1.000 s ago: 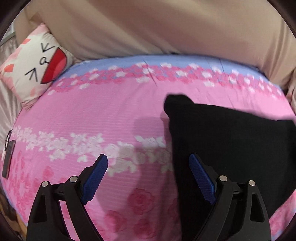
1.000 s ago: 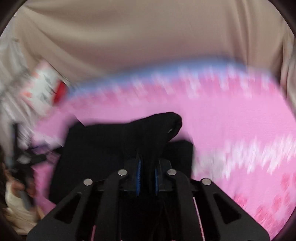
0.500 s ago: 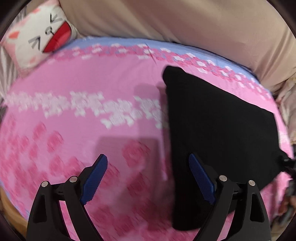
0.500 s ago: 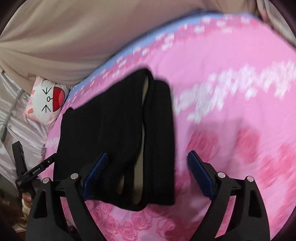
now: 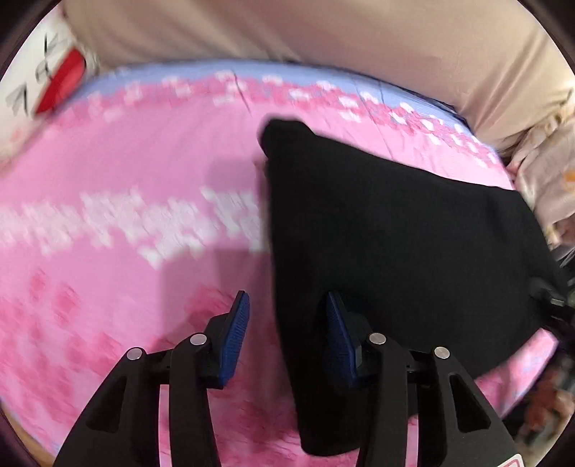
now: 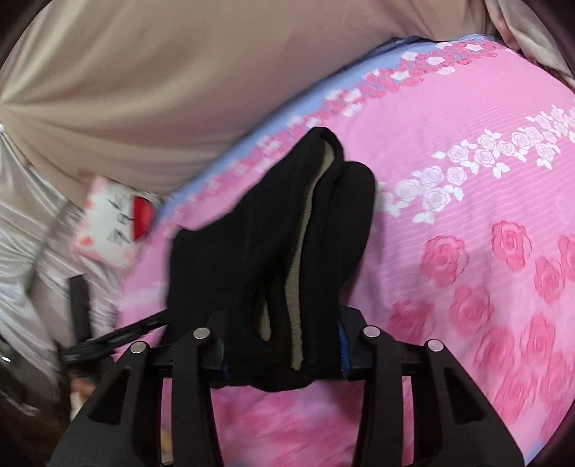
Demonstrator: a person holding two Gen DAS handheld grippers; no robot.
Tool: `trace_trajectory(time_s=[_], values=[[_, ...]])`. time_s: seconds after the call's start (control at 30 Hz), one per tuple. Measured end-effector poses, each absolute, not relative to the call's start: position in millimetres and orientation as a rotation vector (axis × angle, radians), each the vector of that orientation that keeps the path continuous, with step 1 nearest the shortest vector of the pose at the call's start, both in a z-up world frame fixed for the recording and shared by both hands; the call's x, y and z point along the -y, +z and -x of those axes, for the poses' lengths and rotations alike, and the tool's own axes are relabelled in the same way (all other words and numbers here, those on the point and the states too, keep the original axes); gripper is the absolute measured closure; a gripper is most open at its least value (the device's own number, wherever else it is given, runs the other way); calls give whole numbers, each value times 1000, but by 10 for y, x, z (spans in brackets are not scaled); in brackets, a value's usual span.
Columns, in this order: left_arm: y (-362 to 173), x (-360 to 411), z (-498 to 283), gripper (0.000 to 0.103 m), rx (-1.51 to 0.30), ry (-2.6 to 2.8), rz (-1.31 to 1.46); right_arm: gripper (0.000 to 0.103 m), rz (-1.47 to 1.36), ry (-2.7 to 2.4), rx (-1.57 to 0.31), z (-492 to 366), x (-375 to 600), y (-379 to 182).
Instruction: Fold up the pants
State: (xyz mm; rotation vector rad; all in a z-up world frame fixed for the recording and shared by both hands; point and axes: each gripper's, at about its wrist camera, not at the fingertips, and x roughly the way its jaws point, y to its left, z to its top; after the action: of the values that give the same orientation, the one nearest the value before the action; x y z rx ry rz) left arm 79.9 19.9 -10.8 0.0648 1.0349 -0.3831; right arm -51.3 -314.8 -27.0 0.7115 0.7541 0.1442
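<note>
The black pants (image 5: 395,244) lie folded flat on the pink rose-print bed sheet (image 5: 125,172). My left gripper (image 5: 285,330) is open and holds nothing; it straddles the pants' left edge, with the right finger over the cloth and the left over the sheet. In the right wrist view the pants (image 6: 287,244) show stacked layers with a grey-beige lining. My right gripper (image 6: 284,359) has its jaws around the near end of this thick stack, the blue pads touching the cloth on both sides.
A white cat-face pillow (image 5: 39,86) lies at the far left of the bed, also in the right wrist view (image 6: 115,222). A beige curtain (image 5: 287,28) hangs behind the bed. The bed's blue border (image 6: 280,129) runs along the far edge.
My left gripper's jaws have narrowed from wide open. My right gripper, wide open half a second ago, has closed onto the near end of the folded pants.
</note>
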Motion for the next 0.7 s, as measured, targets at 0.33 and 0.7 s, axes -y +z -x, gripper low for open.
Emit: trace_trajectory(time_s=[0.33,0.7], values=[[-56,-458,-632,12,-958,-267,-15,44,-565,-124,-643,911,3327,-118],[-364,353,-429,5,-813,-337,-257,59,-333,5,-776,-349,2780,-546]])
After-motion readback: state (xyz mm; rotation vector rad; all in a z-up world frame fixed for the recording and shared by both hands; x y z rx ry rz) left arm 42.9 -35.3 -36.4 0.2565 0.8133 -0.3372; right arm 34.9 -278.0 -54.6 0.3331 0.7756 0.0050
